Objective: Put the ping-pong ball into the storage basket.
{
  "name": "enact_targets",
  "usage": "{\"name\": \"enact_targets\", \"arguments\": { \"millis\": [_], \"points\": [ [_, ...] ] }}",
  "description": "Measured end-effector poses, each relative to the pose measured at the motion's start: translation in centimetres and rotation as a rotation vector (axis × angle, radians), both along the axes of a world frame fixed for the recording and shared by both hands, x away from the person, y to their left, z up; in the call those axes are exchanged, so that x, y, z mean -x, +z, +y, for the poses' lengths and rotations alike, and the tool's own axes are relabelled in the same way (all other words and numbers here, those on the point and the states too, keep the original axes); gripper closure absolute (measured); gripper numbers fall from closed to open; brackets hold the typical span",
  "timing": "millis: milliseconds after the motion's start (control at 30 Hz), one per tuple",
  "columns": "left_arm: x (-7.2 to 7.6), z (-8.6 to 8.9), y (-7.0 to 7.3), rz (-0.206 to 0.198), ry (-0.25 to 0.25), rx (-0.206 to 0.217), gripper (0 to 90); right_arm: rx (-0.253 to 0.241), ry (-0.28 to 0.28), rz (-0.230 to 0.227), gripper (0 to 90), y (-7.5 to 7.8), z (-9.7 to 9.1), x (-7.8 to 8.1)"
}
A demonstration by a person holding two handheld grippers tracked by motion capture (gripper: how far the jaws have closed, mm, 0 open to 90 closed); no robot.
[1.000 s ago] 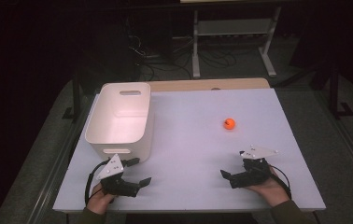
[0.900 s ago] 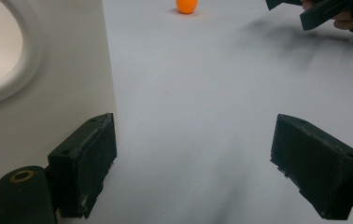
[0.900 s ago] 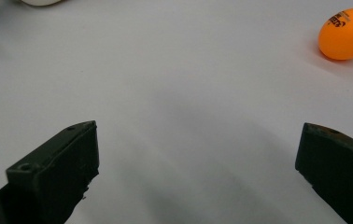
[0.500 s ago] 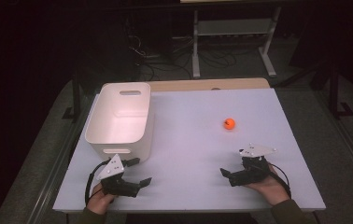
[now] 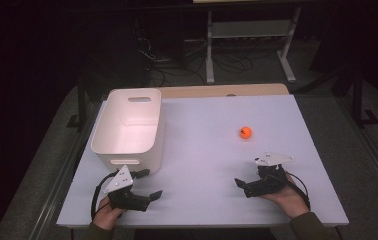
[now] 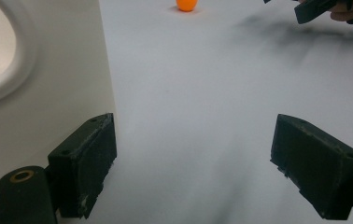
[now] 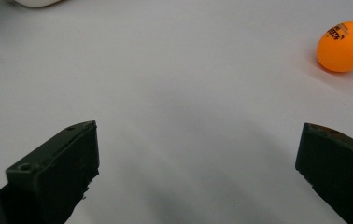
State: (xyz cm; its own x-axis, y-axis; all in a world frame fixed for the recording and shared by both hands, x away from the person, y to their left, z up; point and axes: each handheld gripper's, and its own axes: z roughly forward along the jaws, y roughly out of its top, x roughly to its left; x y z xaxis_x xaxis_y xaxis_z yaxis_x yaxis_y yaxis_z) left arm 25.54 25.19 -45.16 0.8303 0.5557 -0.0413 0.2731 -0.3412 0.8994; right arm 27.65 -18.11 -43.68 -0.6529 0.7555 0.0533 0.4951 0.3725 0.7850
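Orange ping-pong ball (image 5: 245,132) sits alone on the white table (image 5: 202,150), right of centre, well apart from both grippers; printed logo too small to read. Right gripper (image 5: 243,186) low at the near edge, jaws spread wide, holding nothing. Left gripper (image 5: 147,185) just beside the white bin (image 5: 127,127), jaws spread too, empty. Bin cut off in the left gripper view.

Small dark print sits on the upper face of the orange ball (image 7: 347,45) in the right gripper view; too blurred to read letter by letter. In the high view and the left gripper view the ball's print cannot be made out.
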Motion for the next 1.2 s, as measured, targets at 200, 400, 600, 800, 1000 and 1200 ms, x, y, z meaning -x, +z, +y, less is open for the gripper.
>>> {"name": "enact_targets", "arguments": {
  "millis": [200, 400, 600, 800, 1000, 1200],
  "points": [
    [0.0, 0.0, 0.0, 0.003, 0.003, 0.005, 14.1, 0.000, -0.006, -0.001, 0.0, 0.2, -0.1, -0.1],
    [0.0, 0.0, 0.0, 0.006, 0.004, 0.009, 14.1, -0.004, -0.010, 0.010, 0.0, 0.3, -0.2, -0.4],
    [0.0, 0.0, 0.0, 0.004, 0.004, 0.013, 14.1, -0.015, -0.017, 0.024, 0.0, 0.4, -0.1, -0.7],
    [0.0, 0.0, 0.0, 0.004, 0.004, 0.012, 14.1, -0.012, -0.022, 0.033, 0.0, 0.4, 0.0, -1.0],
    [0.0, 0.0, 0.0, 0.006, 0.005, 0.013, 14.1, -0.002, -0.025, 0.039, 0.0, 0.3, 0.1, -1.2],
    [0.0, 0.0, 0.0, 0.004, 0.005, 0.012, 14.1, 0.006, -0.020, 0.039, 0.0, 0.3, 0.4, -1.6]
  ]
}}
